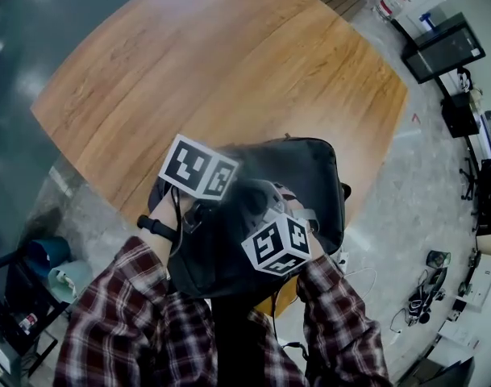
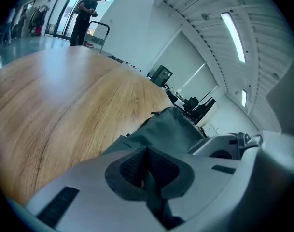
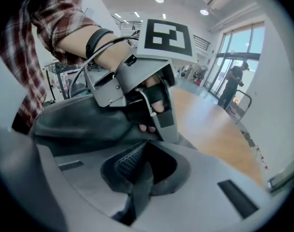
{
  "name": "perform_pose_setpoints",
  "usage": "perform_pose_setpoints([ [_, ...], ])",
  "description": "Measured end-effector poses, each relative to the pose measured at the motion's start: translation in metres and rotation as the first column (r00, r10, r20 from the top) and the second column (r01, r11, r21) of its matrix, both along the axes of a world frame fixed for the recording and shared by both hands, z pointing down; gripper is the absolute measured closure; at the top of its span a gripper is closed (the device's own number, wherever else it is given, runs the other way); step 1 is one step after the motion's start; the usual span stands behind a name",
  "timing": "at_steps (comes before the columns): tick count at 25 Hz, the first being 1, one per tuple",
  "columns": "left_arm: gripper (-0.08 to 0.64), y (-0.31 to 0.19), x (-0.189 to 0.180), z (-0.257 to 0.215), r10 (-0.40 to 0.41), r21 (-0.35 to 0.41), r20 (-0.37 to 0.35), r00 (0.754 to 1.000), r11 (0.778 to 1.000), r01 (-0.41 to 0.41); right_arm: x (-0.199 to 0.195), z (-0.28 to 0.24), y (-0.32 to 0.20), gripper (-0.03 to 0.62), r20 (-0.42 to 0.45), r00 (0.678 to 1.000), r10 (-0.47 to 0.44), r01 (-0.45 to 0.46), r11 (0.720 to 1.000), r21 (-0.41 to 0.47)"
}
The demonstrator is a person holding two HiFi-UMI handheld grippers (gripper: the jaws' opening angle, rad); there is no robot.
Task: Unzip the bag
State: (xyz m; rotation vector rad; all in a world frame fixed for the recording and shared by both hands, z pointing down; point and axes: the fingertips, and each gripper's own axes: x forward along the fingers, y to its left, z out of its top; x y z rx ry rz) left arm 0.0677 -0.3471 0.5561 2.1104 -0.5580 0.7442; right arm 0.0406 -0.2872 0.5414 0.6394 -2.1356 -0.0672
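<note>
The left claw [image 2: 147, 174] is pinched fully together. A dark strip of the bag [image 1: 309, 176] is caught between its pads and hangs down beneath them. The right claw [image 3: 141, 170] is closed just as tight, with a flat dark strip of the same bag clamped between its pads. Whether that strip is the zip pull I cannot tell.

The two claws sit close together on top of the bag, and the left one lies just ahead of the right one's jaws, across its view. Past the left claw the black bag's body slopes away, and beyond it stretches the wooden table [image 1: 213, 71]. The bag lies at the table's near edge, right up against the person. Behind the claws are the plaid sleeves [image 1: 116, 321], and a black band [image 1: 155, 226] sits on the left wrist. Far beyond the table, a person [image 2: 86, 13] stands by glass doors.
</note>
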Motion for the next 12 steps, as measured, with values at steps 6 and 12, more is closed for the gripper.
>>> perform_pose_setpoints([
  [6,0.551,0.005,0.004,0.017,0.004,0.079,0.044,0.999,0.997,-0.008,0.005,0.014,0.004,0.575,0.012,0.999,0.050,-0.049,0.996,-0.081],
  [12,0.551,0.005,0.006,0.020,-0.004,0.102,0.025,1.000,0.995,0.001,0.011,0.018,0.020,0.574,0.020,0.998,0.062,-0.058,0.985,-0.164],
])
